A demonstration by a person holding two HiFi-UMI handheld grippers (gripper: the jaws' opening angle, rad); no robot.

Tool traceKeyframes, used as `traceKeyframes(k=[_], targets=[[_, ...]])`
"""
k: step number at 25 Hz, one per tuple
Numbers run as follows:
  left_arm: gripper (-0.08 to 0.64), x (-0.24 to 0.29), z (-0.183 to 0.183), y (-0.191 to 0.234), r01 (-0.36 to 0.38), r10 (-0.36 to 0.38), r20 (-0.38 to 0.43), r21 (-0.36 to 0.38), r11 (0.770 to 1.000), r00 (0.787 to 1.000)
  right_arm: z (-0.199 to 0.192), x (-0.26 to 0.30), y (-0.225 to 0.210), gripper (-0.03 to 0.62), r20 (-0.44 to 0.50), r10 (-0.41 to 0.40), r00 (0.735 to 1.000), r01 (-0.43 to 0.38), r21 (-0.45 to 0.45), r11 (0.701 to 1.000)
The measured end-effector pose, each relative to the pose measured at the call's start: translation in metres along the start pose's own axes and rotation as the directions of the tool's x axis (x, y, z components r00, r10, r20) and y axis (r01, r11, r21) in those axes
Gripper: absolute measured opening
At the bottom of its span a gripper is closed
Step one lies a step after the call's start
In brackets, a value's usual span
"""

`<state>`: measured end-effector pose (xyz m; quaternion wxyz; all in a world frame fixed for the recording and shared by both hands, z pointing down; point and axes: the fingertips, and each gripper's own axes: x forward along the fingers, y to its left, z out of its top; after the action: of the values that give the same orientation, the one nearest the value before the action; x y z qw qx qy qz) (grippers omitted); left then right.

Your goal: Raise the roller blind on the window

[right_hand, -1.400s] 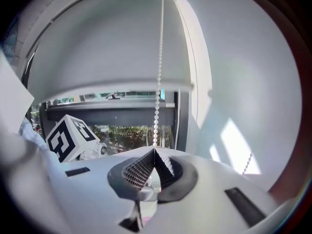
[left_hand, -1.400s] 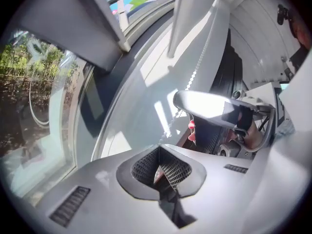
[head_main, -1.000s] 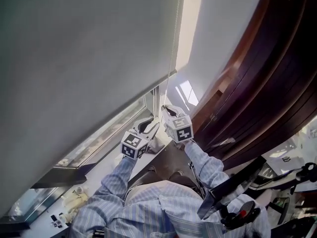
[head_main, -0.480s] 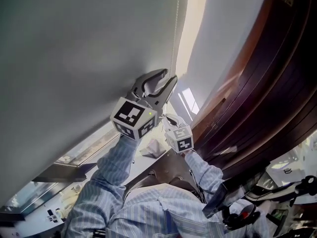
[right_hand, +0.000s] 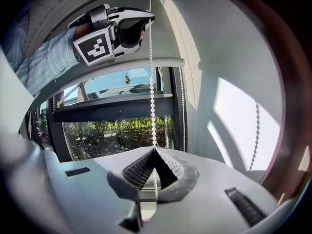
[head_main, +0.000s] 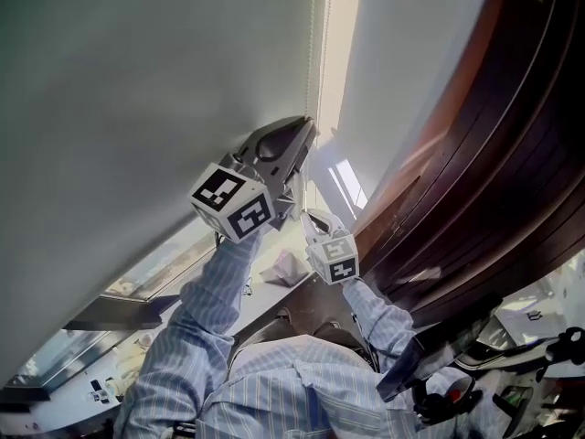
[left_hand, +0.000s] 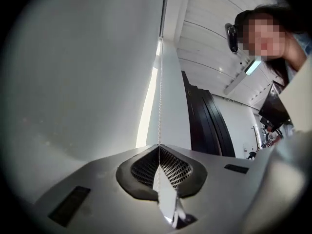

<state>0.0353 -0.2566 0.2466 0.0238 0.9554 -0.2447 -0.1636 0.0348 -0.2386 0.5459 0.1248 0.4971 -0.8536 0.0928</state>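
Grey roller blind [head_main: 137,108] fills the upper left; its white bead chain [left_hand: 159,96] hangs at centre. Jaws of the left gripper [head_main: 307,131] have just closed on it high up; the right gripper [head_main: 306,216] pinches it lower.

Roller blind [head_main: 137,108]: matt grey cloth. Bead chain [right_hand: 151,82]: white plastic. Wall panelling [head_main: 494,154]: dark glossy wood.

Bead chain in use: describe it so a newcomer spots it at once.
At the right edge of the grey roller blind hang white bead strands. The bead chain is the strand pinched by the left claw above, its jaws just closed, and the right claw below; the other strands hang free.
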Motion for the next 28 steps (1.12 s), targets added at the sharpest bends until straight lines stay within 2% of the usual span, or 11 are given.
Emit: traceKeyframes(k=[2, 5, 8, 13, 17, 20, 22, 24, 25, 26, 28], targets=[[0.008, -0.005, -0.005, 0.003, 0.011, -0.010, 0.012, -0.026, 1.000, 1.000, -0.005, 0.003, 0.004, 0.006, -0.003, 0.009, 1.000, -0.009, 0.001, 1.000], [0.009, -0.008, -0.026, 0.008, 0.011, -0.012, -0.010, -0.060, 0.998, 1.000, -0.024, 0.009, 0.012, 0.006, -0.042, 0.027, 0.999, -0.026, 0.028, 0.999], [0.009, -0.013, -0.053, 0.014, -0.022, 0.019, -0.048, -0.065, 0.998, 0.999, -0.053, 0.014, 0.012, 0.006, -0.102, 0.029, 0.994, -0.025, 0.041, 0.999], [0.008, -0.027, -0.113, 0.022, -0.070, 0.052, -0.132, -0.135, 0.988, 0.990, -0.116, 0.019, 0.003, 0.006, -0.232, 0.035, 0.972, -0.014, 0.093, 0.996], [0.009, -0.044, -0.176, 0.024, -0.113, 0.064, -0.250, -0.186, 0.976, 0.966, -0.174, 0.017, 0.002, 0.006, -0.358, 0.045, 0.932, 0.008, 0.147, 0.989], [0.008, -0.063, -0.229, 0.018, -0.160, 0.075, -0.333, -0.235, 0.959, 0.940, -0.229, 0.000, 0.005, 0.006, -0.502, 0.073, 0.862, 0.034, 0.201, 0.979], [0.009, -0.072, -0.246, 0.015, -0.182, 0.086, -0.346, -0.256, 0.949, 0.934, -0.250, -0.015, 0.007, 0.006, -0.535, 0.117, 0.837, 0.001, 0.215, 0.977], [0.008, -0.076, -0.247, 0.018, -0.191, 0.096, -0.352, -0.246, 0.950, 0.931, -0.247, -0.025, 0.016, 0.008, -0.507, 0.215, 0.835, -0.117, 0.218, 0.969], [0.009, -0.076, -0.246, 0.020, -0.189, 0.098, -0.363, -0.227, 0.955, 0.927, -0.231, -0.029, 0.020, 0.013, -0.470, 0.265, 0.842, -0.179, 0.219, 0.959], [0.008, -0.076, -0.245, 0.021, -0.186, 0.097, -0.371, -0.210, 0.960, 0.923, -0.206, -0.034, 0.020, 0.030, -0.416, 0.296, 0.860, -0.223, 0.214, 0.951], [0.009, -0.074, -0.244, 0.022, -0.184, 0.097, -0.369, -0.207, 0.961, 0.924, -0.132, -0.046, 0.008, 0.067, -0.266, 0.295, 0.918, -0.252, 0.183, 0.950]])
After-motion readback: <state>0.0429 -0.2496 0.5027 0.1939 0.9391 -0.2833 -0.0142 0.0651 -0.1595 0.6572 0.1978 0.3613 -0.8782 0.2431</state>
